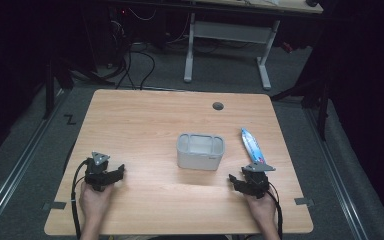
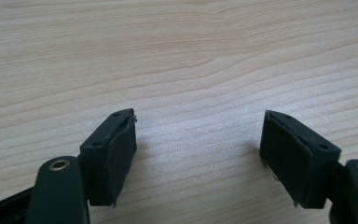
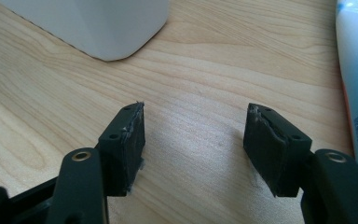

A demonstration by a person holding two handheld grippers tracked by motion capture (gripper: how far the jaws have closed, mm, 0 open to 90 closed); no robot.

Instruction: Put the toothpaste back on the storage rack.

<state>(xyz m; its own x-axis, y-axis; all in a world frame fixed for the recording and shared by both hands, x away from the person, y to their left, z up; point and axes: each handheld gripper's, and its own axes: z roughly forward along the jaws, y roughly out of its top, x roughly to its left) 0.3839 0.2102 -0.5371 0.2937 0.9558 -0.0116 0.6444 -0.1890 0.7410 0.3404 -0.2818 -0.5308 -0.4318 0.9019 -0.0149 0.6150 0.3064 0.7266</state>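
Wooden table [image 1: 145,125]: both grippers, left [image 1: 103,172] and right [image 1: 248,182], rested spread near its front edge (empty); the tube [image 1: 252,146] by the right edge probably wanted a mid-body pinch.

Matt wood-grain table [image 1: 145,120] — smooth

A white rectangular container [image 1: 200,151] with rounded corners stands upright and open-topped near the middle of the wooden table [image 1: 145,125]; its inside looks pale and divided by a thin inner rim, though what it holds cannot be told; in the right gripper view one rounded lower corner [image 3: 107,28] rests flat on the wood. Just to its right, apart from it, a tube [image 1: 251,146] in white and blue lies flat on the table, its narrow end pointing away toward the far edge; its print is too small to read.
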